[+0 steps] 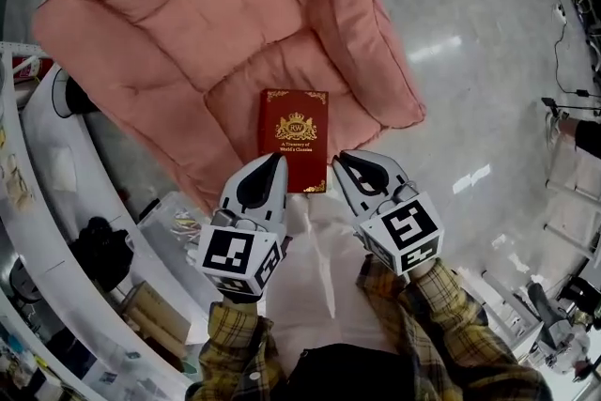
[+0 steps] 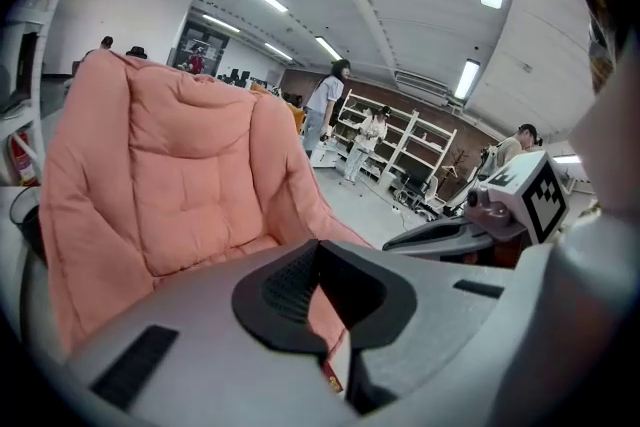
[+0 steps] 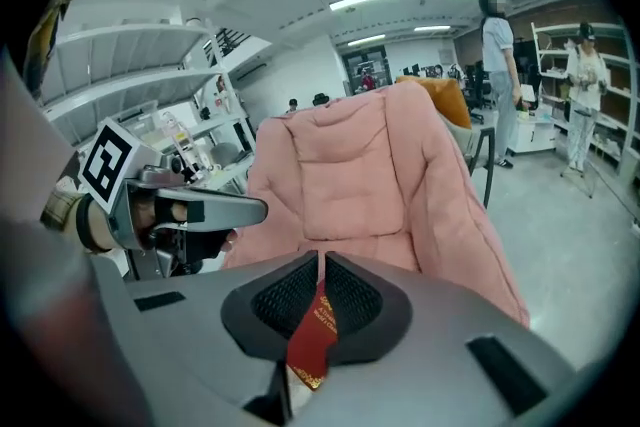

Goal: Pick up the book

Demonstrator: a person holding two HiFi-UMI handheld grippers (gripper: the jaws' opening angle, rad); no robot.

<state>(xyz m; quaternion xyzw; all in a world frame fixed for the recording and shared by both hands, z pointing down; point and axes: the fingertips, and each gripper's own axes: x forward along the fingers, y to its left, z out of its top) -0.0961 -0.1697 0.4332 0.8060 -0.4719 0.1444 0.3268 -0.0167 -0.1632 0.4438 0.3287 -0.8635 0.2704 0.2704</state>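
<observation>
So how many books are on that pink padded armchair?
1. A red book with gold lettering lies flat, cover up, on the seat of the pink padded armchair, near its front edge. No other shows in any view.

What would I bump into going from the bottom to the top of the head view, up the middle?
Plaid sleeves → left gripper and right gripper, side by side → red book → pink cushioned chair.
</observation>
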